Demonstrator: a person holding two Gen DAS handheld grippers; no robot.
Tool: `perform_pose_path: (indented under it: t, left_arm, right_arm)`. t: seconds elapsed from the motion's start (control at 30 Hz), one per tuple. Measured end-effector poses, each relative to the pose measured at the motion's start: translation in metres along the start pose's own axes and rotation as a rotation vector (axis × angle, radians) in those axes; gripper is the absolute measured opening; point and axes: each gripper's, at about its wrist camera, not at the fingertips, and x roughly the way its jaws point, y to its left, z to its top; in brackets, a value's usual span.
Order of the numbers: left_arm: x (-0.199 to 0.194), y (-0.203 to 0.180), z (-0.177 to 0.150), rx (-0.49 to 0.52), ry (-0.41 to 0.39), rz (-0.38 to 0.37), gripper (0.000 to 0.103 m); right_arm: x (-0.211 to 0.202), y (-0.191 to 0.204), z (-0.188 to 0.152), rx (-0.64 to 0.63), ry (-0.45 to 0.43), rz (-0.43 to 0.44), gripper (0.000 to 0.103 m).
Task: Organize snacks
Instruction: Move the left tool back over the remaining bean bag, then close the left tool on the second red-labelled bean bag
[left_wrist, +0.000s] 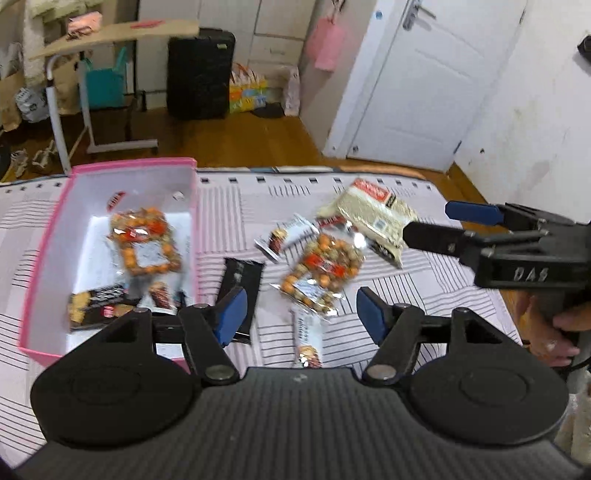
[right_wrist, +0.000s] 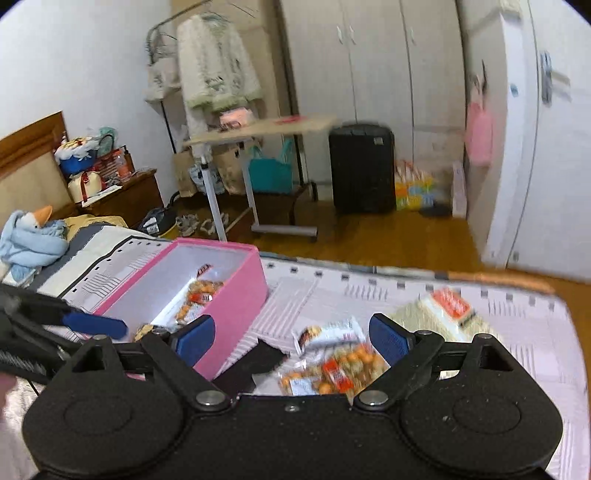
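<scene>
Both grippers empty, jaws apart: left gripper (left_wrist: 299, 314) beside the pink rectangular cardboard box (left_wrist: 55, 229), right gripper (right_wrist: 291, 338) above the clear nut packet (right_wrist: 332, 373) right of that box.

box (left_wrist: 48, 258): pink outside, white inside | bedsheet (left_wrist: 424, 295): pale pink, grey stripes | fingers (left_wrist: 231, 317): blue pads

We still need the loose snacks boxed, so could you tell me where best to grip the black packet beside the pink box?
Probably the black packet's far short end, from above: it lies flat, its near end hidden behind the left gripper.
</scene>
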Motion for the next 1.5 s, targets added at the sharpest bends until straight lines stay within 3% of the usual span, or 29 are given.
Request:
perform_pose_path:
  t: [0.17,0.37,0.53,0.63,0.77,1.0,1.23,1.43,1.5]
  left_arm:
    - [0.042,-0.010,0.000,-0.035,0.064,-0.034,0.065]
    - [0.101,-0.012,0.009,-0.066,0.100,-0.019,0.064]
    - [0.151,-0.001,0.025,-0.103,0.152,-0.016,0.060]
    - [0.172,0.000,0.028,-0.089,0.158,-0.016,0.059]
    - [0.202,0.000,0.027,-0.057,0.235,0.008,0.044]
    - [0.220,0.021,0.026,-0.105,0.163,0.037,0.043]
    - [0.233,0.037,0.026,-0.212,0.231,-0.084,0.041]
    - [0.234,0.030,0.018,-0.254,0.334,-0.252,0.035]
    - [0.234,0.023,0.015,-0.231,0.344,-0.272,0.035]
  right_arm:
    - [0.017,-0.031,-0.012,0.096,0.033,0.000,0.093]
    - [0.051,-0.068,-0.034,0.239,0.109,0.020,0.090]
    - [0.077,-0.084,-0.055,0.207,0.153,-0.069,0.084]
    - [0.093,-0.097,-0.065,0.230,0.185,-0.067,0.079]
    - [0.111,-0.104,-0.071,0.272,0.236,-0.048,0.076]
    - [0.131,-0.081,-0.086,0.229,0.290,0.018,0.072]
    - [0.143,-0.072,-0.091,0.222,0.301,0.073,0.072]
    - [0.145,-0.071,-0.094,0.230,0.327,0.075,0.075]
    - [0.142,-0.072,-0.094,0.233,0.332,0.055,0.078]
